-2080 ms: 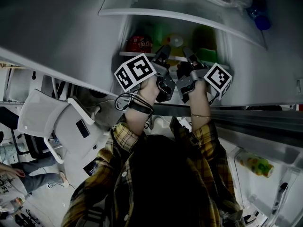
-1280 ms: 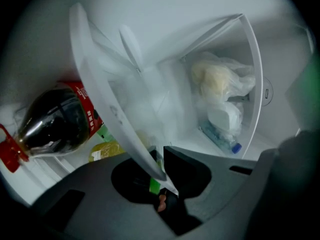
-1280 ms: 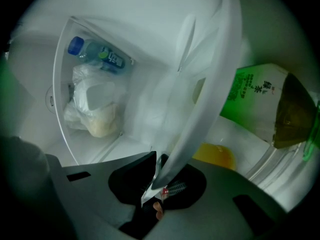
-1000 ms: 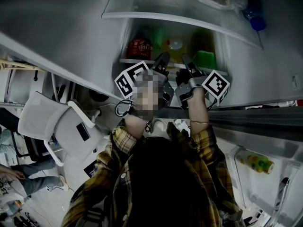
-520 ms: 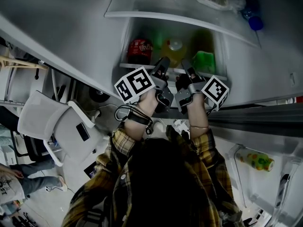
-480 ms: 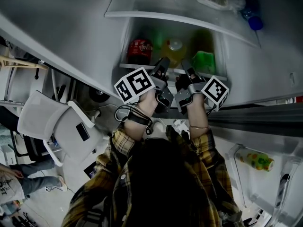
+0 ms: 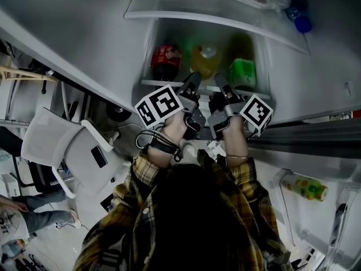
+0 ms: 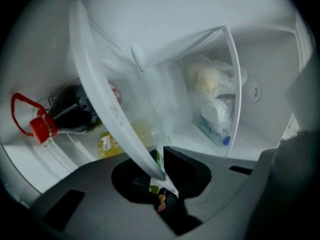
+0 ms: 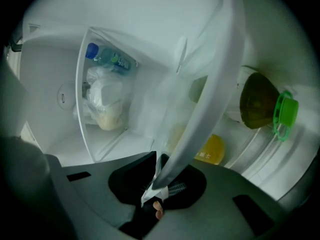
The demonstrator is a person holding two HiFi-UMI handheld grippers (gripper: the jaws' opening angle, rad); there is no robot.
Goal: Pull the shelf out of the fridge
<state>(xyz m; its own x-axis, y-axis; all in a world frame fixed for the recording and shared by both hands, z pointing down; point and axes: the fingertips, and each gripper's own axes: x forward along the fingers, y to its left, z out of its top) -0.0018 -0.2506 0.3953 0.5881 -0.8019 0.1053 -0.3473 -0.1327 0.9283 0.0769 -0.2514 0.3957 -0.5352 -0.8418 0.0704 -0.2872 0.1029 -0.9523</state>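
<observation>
The fridge's glass shelf has a white front trim [image 7: 155,83], and both grippers hold it side by side. My left gripper [image 7: 194,81] is shut on the trim left of centre. In the left gripper view the trim [image 8: 100,99] runs diagonally down into the jaws [image 8: 161,176]. My right gripper [image 7: 219,82] is shut on the trim just to the right, and in the right gripper view the trim [image 9: 210,99] slants into its jaws [image 9: 156,181]. A thin glass pane extends behind the trim.
On the level below the shelf lie a red-capped dark bottle [image 7: 164,60], a yellow bottle [image 7: 206,58] and a green-capped bottle [image 7: 242,72]. A higher shelf carries a plastic bag [image 8: 210,94] and a blue-capped bottle [image 7: 299,21]. A white chair [image 7: 62,145] stands at the left. The door bin at the right holds a bottle [image 7: 304,188].
Both grippers stay clamped on the shelf's trim. Trim and grippers now sit lower in the head view, and more of the bottles shows behind them.
</observation>
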